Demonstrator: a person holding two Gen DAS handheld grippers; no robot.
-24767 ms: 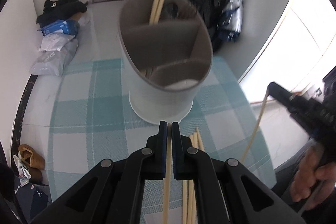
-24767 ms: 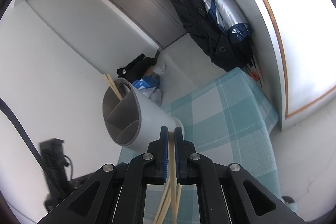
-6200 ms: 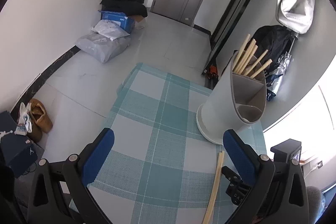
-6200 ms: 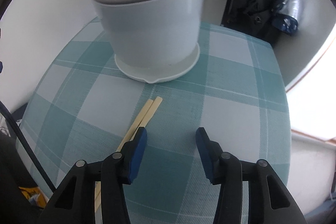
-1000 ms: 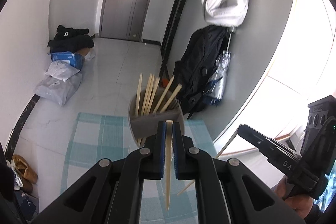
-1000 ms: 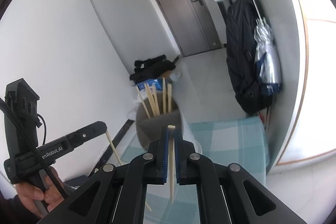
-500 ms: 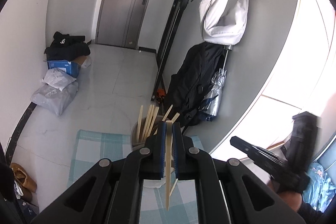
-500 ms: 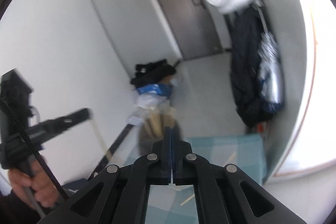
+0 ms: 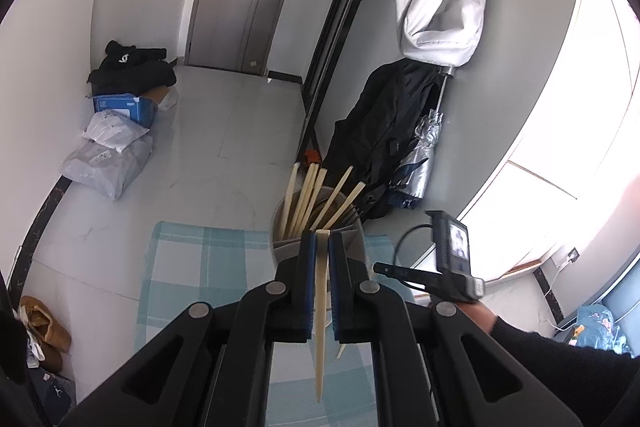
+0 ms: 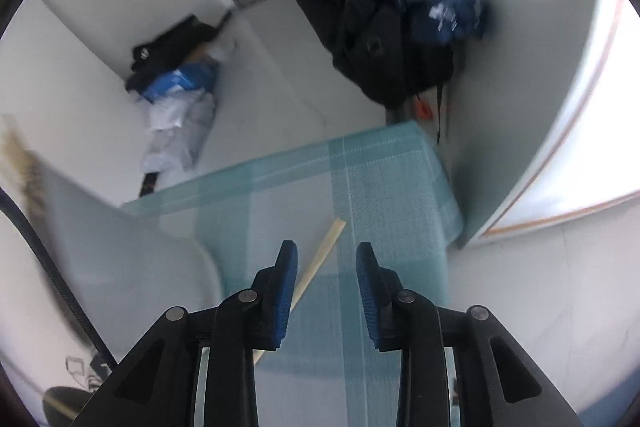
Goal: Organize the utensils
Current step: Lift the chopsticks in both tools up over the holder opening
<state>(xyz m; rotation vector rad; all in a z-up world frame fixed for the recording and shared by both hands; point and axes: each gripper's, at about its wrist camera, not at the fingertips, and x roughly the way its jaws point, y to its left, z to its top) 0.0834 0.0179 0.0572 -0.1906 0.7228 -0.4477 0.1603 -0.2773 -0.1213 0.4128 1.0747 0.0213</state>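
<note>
1. Left wrist view: the left gripper (image 9: 319,247) is clamped on one pale chopstick (image 9: 320,311), which stands upright between the blue pads, its upper end level with the fingertips and its lower end hanging free above the cloth.
2. Directly beyond the fingertips stands the utensil holder (image 9: 356,241), with several chopsticks (image 9: 304,201) leaning out of its far compartment in a fan.
3. The holder sits near the far edge of the checked teal tablecloth (image 9: 188,267); a wide bare stretch of cloth lies on the holder's left.
4. Right wrist view: the right gripper (image 10: 326,267) has just been opening; its jaws stand partly apart with nothing between the pads.
5. A single loose chopstick (image 10: 324,247) lies flat on the cloth below the jaws, slanting from under the left finger (image 10: 286,291) toward the far right.
6. The holder's blurred wall fills the left of this view, just beside the left finger.
7. The cloth's far and right edges are near the chopstick's tip; beyond them are grey floor and a dark jacket (image 10: 360,7) hanging on the wall.
</note>
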